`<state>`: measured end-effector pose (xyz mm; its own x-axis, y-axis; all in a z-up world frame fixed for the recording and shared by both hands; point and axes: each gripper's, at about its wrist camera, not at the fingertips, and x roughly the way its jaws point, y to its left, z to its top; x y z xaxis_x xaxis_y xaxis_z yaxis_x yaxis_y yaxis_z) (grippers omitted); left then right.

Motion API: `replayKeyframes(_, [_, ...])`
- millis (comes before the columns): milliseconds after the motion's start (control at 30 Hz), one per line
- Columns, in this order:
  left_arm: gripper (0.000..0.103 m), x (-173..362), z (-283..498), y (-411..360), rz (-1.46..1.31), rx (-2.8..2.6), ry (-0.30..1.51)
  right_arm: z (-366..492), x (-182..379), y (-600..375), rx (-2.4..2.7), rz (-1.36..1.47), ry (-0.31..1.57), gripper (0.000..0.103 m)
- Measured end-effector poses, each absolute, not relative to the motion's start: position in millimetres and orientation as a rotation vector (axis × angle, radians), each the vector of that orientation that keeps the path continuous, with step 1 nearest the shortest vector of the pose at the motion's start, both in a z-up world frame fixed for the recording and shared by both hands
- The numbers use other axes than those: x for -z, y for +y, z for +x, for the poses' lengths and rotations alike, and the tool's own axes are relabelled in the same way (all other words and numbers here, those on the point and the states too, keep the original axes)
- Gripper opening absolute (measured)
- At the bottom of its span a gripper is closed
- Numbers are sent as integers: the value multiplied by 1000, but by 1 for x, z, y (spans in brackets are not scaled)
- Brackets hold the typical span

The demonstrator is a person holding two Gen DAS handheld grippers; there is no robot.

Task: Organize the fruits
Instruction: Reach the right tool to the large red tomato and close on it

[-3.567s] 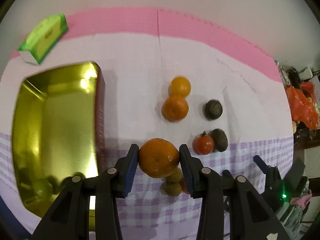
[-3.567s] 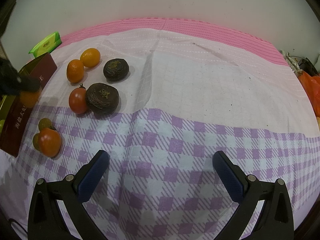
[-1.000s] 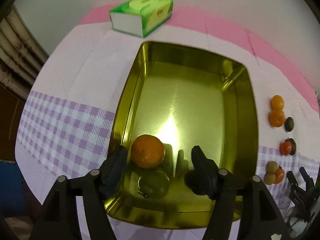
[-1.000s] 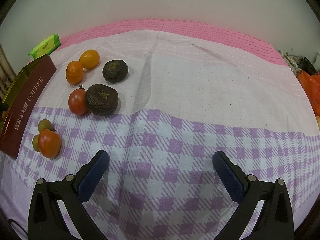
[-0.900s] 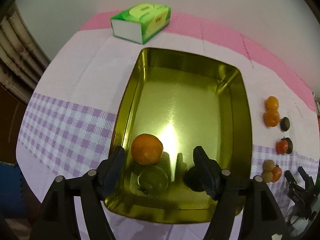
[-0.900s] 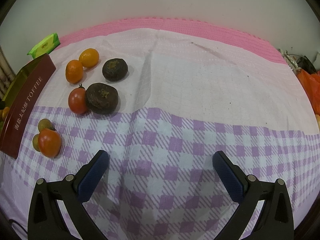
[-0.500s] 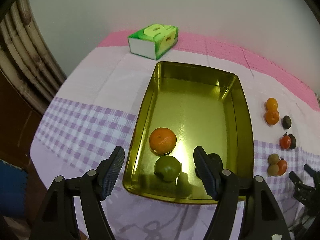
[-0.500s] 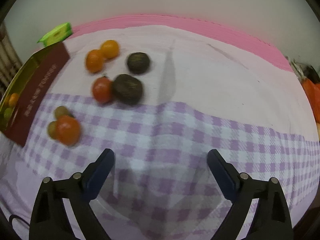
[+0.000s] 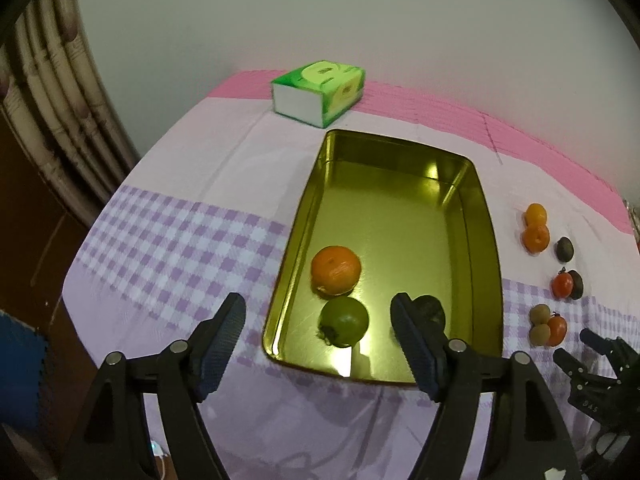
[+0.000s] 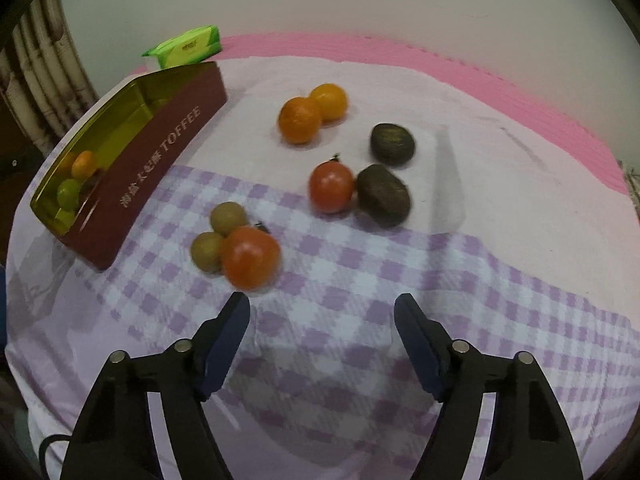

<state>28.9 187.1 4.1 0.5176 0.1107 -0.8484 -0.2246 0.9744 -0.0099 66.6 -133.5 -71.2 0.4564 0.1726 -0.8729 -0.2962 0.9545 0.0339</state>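
Left wrist view: left claw [image 9: 318, 318] empty, jaws opening, above tin [image 9: 486, 240].
Orange [image 9: 336, 270] and green fruit [image 9: 344, 321] lie ahead between its fingers; right claw [image 10: 322, 316] empty, closing, tomato [image 10: 251, 258] just ahead.

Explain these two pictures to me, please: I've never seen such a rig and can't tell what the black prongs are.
The prongs are two hand-held claws, one in each of a person's hands, each with a fisheye camera looking along its fingers. One picture is from the left claw, the other from the right claw. The left claw is opening above a gold tin that holds an orange, a green fruit and a dark one. The right claw is closing, nothing between its fingers, over a checked cloth. On it lie two oranges, two tomatoes, two dark fruits and two small brown ones. Neither claw holds anything. A green tissue pack sits behind.
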Motion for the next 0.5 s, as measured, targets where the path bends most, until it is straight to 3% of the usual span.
replayKeyframes(200, [78,-7,24,190,-117,-220,1001,80,77,-115,-325,-130,1078,64])
replayKeyframes(500, [86,-9,23,189,-95,-237,994,96,82,-90,-312,-153,1062,60])
